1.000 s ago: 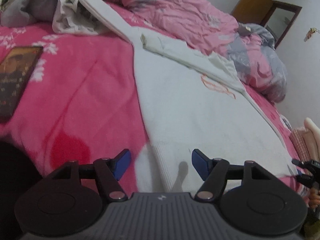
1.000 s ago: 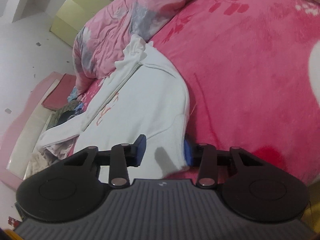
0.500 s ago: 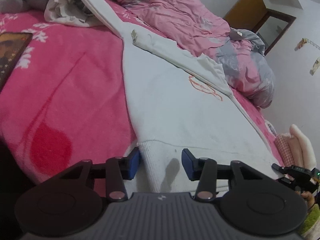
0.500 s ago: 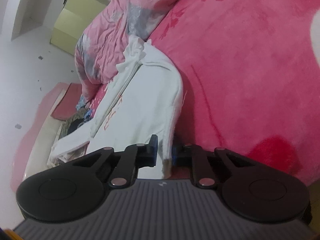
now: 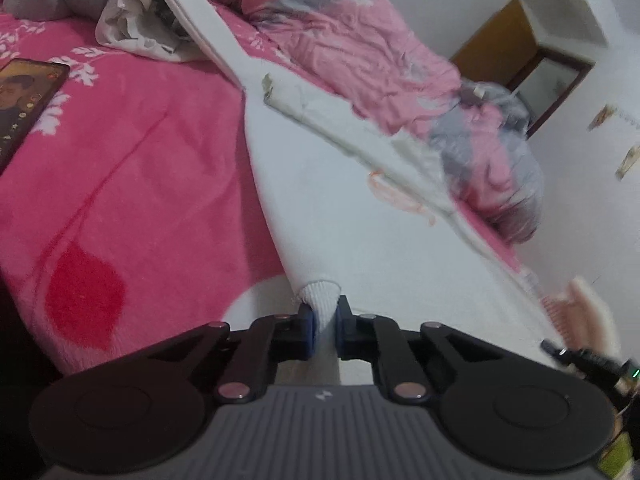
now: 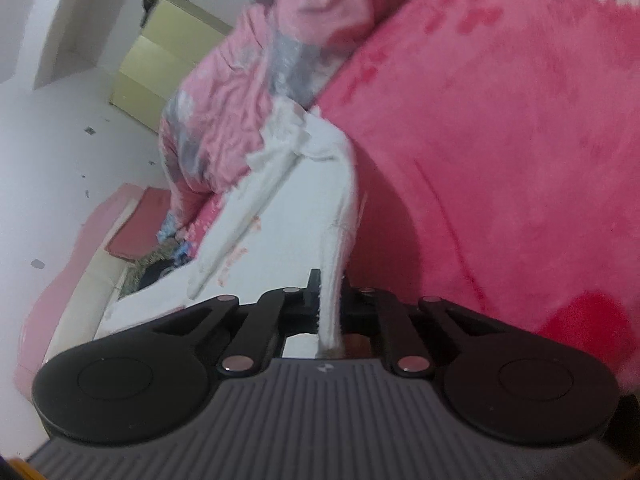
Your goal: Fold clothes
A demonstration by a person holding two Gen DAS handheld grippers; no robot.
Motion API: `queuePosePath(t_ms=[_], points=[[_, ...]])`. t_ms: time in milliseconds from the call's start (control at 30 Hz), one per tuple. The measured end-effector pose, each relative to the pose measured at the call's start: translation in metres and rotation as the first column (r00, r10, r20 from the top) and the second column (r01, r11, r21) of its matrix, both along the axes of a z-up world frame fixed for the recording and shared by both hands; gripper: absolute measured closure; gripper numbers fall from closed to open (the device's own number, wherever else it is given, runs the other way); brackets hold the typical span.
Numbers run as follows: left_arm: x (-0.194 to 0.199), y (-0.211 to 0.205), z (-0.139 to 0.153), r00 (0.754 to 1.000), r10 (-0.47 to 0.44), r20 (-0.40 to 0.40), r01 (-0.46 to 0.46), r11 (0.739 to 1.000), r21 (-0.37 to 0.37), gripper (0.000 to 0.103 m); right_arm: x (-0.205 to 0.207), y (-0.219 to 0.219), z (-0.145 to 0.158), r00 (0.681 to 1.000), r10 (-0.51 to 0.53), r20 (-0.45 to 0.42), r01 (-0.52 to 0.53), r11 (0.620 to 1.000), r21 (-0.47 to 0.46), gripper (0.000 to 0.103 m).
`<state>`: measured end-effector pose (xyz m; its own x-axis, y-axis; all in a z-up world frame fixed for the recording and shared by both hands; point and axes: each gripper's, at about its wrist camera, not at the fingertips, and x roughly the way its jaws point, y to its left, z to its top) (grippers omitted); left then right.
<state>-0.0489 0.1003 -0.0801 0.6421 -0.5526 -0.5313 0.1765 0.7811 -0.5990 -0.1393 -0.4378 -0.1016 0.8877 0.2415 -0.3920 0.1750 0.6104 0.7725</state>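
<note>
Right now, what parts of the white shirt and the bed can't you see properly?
- White shirt: its bottom edge is hidden behind the left gripper in the left wrist view.
- Its orange print: motion-blurred, unreadable.
- Its far sleeve runs off the top edge, left wrist view.
- Shirt's pinched edge: disappears behind the right gripper.
- Phone: cut by the left edge.

Your bed is covered by a bright pink fleece blanket with white leaf prints. On it you have a white garment spread near the middle, a phone at the far left, a crumpled pink-and-grey quilt along the far side, and a heap of pale clothes at the far left.
</note>
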Motion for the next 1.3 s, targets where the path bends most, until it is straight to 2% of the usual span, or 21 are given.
queuePosePath(t_ms=[133, 300, 467, 633, 733, 833, 867, 900, 933, 1000, 1067, 1167, 1300], points=[[-0.006, 0.018, 0.018, 1.0, -0.019, 0.023, 0.02, 0.999, -0.039, 0.094, -0.019, 0.013, 0.023, 0.998, 0.018, 0.055, -0.016, 0.999, -0.035, 0.1], [-0.026, 0.044, 0.033, 0.998, -0.053, 0.021, 0.054, 0.998, -0.032, 0.094, -0.049, 0.027, 0.033, 0.997, 0.033, 0.07, -0.032, 0.999, -0.015, 0.1], [-0.054, 0.067, 0.036, 0.997, -0.072, -0.011, 0.072, 0.997, 0.03, 0.094, -0.094, 0.048, 0.027, 0.999, 0.035, 0.039, -0.036, 0.999, 0.031, 0.1], [-0.047, 0.061, 0.011, 0.992, -0.097, -0.083, 0.107, 0.985, 0.132, 0.093, -0.107, 0.062, 0.006, 0.999, 0.042, -0.026, -0.042, 0.999, 0.011, 0.1], [-0.04, 0.056, -0.006, 0.982, -0.099, -0.16, 0.131, 0.97, 0.204, 0.087, -0.096, 0.065, -0.005, 0.994, 0.064, -0.088, -0.065, 0.998, -0.011, 0.098], [-0.041, 0.06, -0.006, 0.98, -0.076, -0.186, 0.127, 0.951, 0.282, 0.073, -0.091, 0.067, -0.004, 0.983, 0.08, -0.162, -0.093, 0.993, -0.074, 0.094], [-0.042, 0.063, -0.001, 0.98, -0.069, -0.185, 0.121, 0.95, 0.289, 0.065, -0.091, 0.067, -0.002, 0.98, 0.08, -0.182, -0.099, 0.99, -0.102, 0.088], [-0.043, 0.067, 0.004, 0.981, -0.062, -0.184, 0.115, 0.948, 0.296, 0.061, -0.094, 0.065, 0.002, 0.978, 0.072, -0.194, -0.099, 0.986, -0.134, 0.083], [-0.043, 0.069, 0.009, 0.983, -0.057, -0.177, 0.11, 0.945, 0.307, 0.061, -0.097, 0.063, 0.006, 0.978, 0.062, -0.201, -0.096, 0.982, -0.163, 0.074], [-0.041, 0.068, 0.024, 0.988, -0.053, -0.148, 0.101, 0.936, 0.338, 0.057, -0.105, 0.055, 0.019, 0.981, 0.031, -0.191, -0.074, 0.973, -0.218, 0.071], [-0.026, 0.056, 0.037, 0.992, -0.069, -0.109, 0.105, 0.926, 0.362, 0.054, -0.11, 0.045, 0.035, 0.987, -0.009, -0.163, -0.035, 0.964, -0.263, 0.068], [0.022, 0.007, 0.04, 0.99, -0.13, -0.052, 0.14, 0.921, 0.363, 0.05, -0.103, 0.023, 0.054, 0.993, -0.076, -0.087, 0.047, 0.953, -0.3, 0.065], [0.085, -0.059, 0.044, 0.977, -0.211, 0.025, 0.187, 0.911, 0.367, 0.047, -0.045, 0.004, 0.068, 0.998, -0.066, 0.008, 0.065, 0.949, -0.31, 0.065]])
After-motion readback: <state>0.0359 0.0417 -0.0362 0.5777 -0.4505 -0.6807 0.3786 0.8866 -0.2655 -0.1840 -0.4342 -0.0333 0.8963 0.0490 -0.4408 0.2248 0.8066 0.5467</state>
